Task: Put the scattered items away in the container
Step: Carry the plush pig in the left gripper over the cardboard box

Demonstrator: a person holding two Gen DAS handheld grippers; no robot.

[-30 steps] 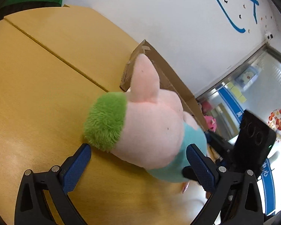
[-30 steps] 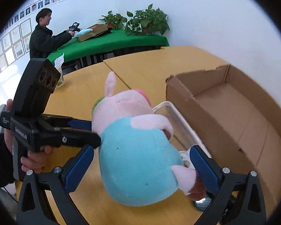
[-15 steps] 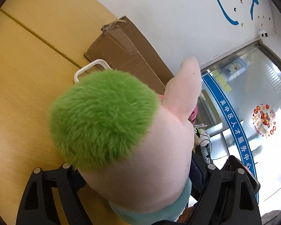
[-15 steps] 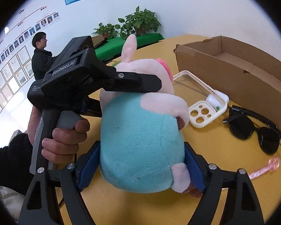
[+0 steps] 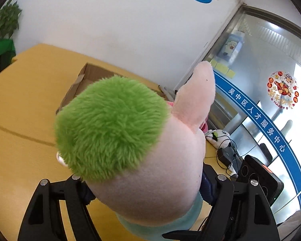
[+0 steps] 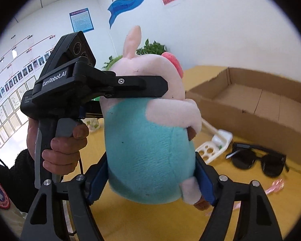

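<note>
A plush pig [image 6: 150, 140] with a pink head, green fuzzy tuft and teal body is held off the table by both grippers. My left gripper [image 5: 146, 186] is shut on its head; the plush pig [image 5: 146, 160] fills that view. My right gripper [image 6: 150, 182] is shut on its teal belly. The left gripper also shows in the right wrist view [image 6: 102, 88], clamped across the pig's head. The open cardboard box [image 6: 256, 102] lies empty on the table to the right; its corner shows in the left wrist view [image 5: 80, 84].
On the yellow table [image 6: 250, 210] in front of the box lie a white phone case [image 6: 212, 146], black sunglasses [image 6: 256, 158] and a pink wrapped item [image 6: 275, 186]. A white wall stands behind the box. Cables and a small plush [image 5: 218, 138] lie at the table's far end.
Both grippers went from open around the pig to shut on it, and have lifted it off the table. The box interior has come into view.
</note>
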